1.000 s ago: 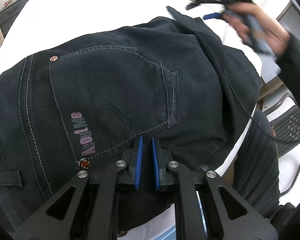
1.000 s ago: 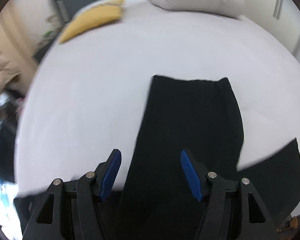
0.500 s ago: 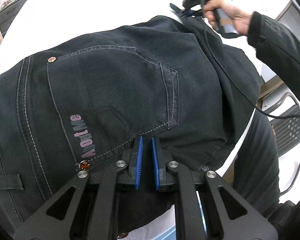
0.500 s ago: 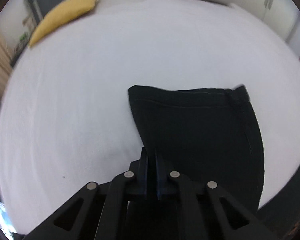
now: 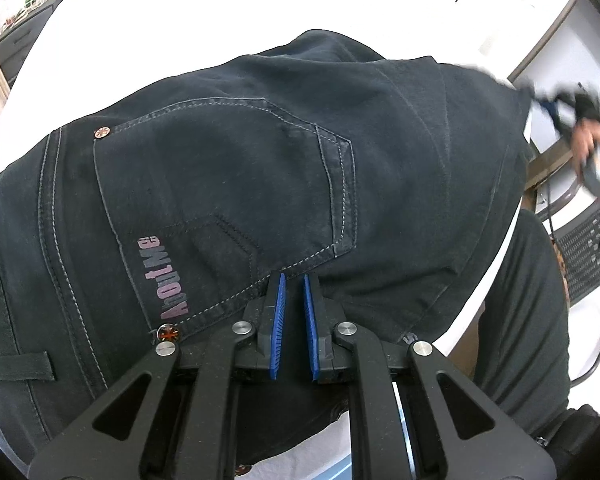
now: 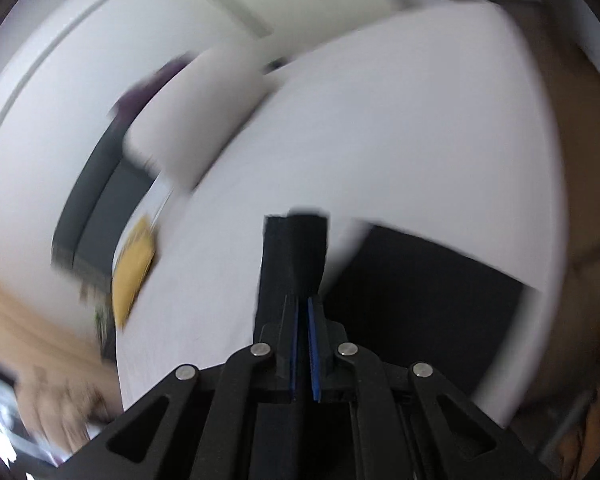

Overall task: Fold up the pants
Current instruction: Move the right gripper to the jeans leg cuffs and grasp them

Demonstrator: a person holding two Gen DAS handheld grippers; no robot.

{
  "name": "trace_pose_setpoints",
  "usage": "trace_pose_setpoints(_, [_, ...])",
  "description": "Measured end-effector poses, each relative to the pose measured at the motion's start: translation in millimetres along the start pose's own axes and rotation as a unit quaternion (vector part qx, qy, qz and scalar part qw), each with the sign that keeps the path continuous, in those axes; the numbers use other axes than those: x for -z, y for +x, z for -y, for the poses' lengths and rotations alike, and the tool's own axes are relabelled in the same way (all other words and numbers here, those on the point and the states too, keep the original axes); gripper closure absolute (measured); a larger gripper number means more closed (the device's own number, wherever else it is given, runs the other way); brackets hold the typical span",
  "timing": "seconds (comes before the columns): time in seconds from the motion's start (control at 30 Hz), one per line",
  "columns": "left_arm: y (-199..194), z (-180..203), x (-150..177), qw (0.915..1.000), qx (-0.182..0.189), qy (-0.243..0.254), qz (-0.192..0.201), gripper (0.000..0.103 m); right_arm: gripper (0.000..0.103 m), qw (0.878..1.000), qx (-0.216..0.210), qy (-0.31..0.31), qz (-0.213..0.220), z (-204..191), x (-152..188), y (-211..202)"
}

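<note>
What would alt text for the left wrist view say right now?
The left gripper, its blue pads nearly together, rests low over the back pocket of dark jeans spread on a white bed. At the right edge, the blurred right gripper holds the pant leg's end.

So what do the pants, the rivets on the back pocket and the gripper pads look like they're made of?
The pants look like dark matte cotton denim: twill-like surface, pale contrast stitching round the pocket. The rivets seem coppery metal, shiny with a stamped pattern. The pads on the left gripper look like blue ribbed rubber or plastic; which one is unclear.
</note>
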State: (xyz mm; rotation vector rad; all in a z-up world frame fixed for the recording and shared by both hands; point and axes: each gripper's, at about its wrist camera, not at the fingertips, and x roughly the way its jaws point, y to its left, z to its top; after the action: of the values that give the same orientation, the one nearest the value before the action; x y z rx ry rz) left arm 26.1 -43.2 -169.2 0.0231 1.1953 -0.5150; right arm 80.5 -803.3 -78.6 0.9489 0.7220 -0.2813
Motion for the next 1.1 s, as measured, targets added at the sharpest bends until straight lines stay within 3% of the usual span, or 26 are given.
trace_pose_setpoints(0.1, [1, 0, -3, 1.0, -0.003, -0.006, -0.004, 0.093, 0.096, 0.996, 0.006, 0.089, -0.008, 76, 0, -9])
trace_pose_setpoints(0.17, [2, 2, -6, 0.9999, -0.009, -0.004, -0.007, 0.093, 0.095, 0.994, -0.006, 0.105, -0.016, 89, 10, -6])
trace_pose_setpoints(0.2, [2, 3, -6, 0.9999, -0.012, -0.004, -0.009, 0.093, 0.089, 0.994, -0.016, 0.105, -0.019, 90, 13, -5])
trace_pose_setpoints(0.3, [4, 8, -9, 0.9997, -0.021, -0.003, -0.011, 0.093, 0.049, 0.991, -0.054, 0.117, -0.024, 87, 13, 3])
trace_pose_setpoints(0.47, [5, 13, -8, 0.9995, -0.029, -0.009, -0.009, 0.093, 0.047, 0.992, -0.058, 0.108, -0.04, 89, 5, 16])
trace_pose_setpoints(0.6, [4, 15, -7, 0.9994, -0.031, -0.011, -0.009, 0.093, 0.047, 0.986, -0.074, 0.137, -0.063, 95, -1, 43])
trace_pose_setpoints(0.67, [4, 15, -7, 0.9994, -0.031, -0.014, -0.009, 0.093, 0.06, 0.983, -0.083, 0.148, -0.063, 97, -5, 50])
trace_pose_setpoints(0.7, [4, 15, -6, 0.9994, -0.031, -0.014, -0.009, 0.093, 0.087, 0.982, -0.09, 0.152, -0.064, 98, -9, 53])
trace_pose_setpoints(0.73, [3, 14, -6, 0.9994, -0.03, -0.015, -0.009, 0.093, 0.097, 0.982, -0.091, 0.154, -0.065, 100, -12, 55])
trace_pose_setpoints(1.0, [2, 6, -5, 0.9994, -0.024, -0.022, -0.01, 0.093, 0.098, 0.981, -0.101, 0.163, 0.025, 117, -5, -8])
trace_pose_setpoints(1.1, [1, 4, -5, 0.9995, -0.022, -0.022, -0.01, 0.093, 0.098, 0.982, -0.073, 0.173, 0.024, 136, 1, -6])
